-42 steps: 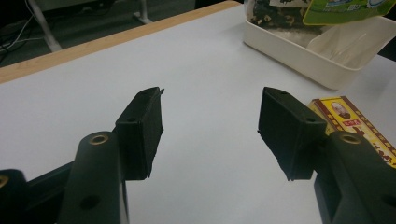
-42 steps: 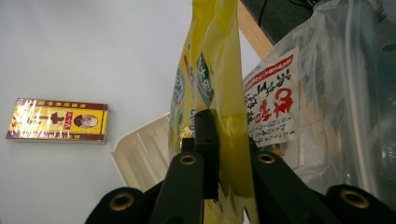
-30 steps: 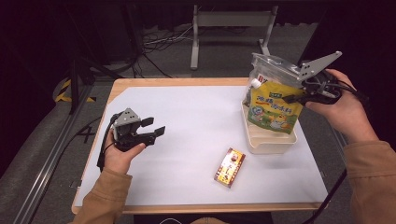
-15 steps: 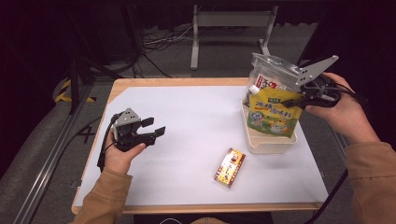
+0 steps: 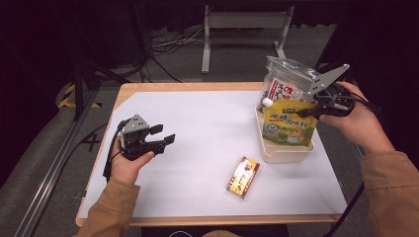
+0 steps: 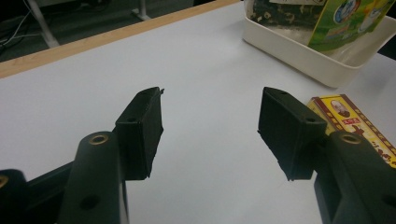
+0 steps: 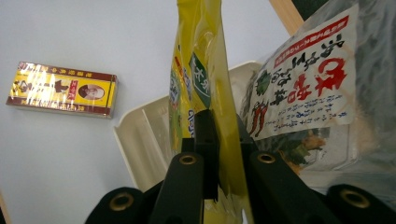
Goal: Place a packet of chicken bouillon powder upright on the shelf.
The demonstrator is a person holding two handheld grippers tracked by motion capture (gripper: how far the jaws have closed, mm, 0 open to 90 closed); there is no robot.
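Yellow pouch [image 7: 201, 70] clamped in right hand-held gripper [image 7: 224, 140]

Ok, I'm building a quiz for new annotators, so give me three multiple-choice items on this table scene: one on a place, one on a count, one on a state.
1. Where does the small yellow and red cardboard box lie?
A. in the tray
B. on the white table sheet, outside the tray
C. between the left gripper's jaws

2. How many packages stand in the cream plastic tray?
A. two
B. four
C. none

3. How is the right gripper?
A. open over the tray
B. shut on the yellow-green pouch
C. shut on the box

Key: 1 B, the box lies flat on the sheet, apart from the tray. 2 A, the pouch and a clear bag with a red-lettered label. 3 B, the jaws pinch the pouch's edge; the left gripper is open with nothing in it.
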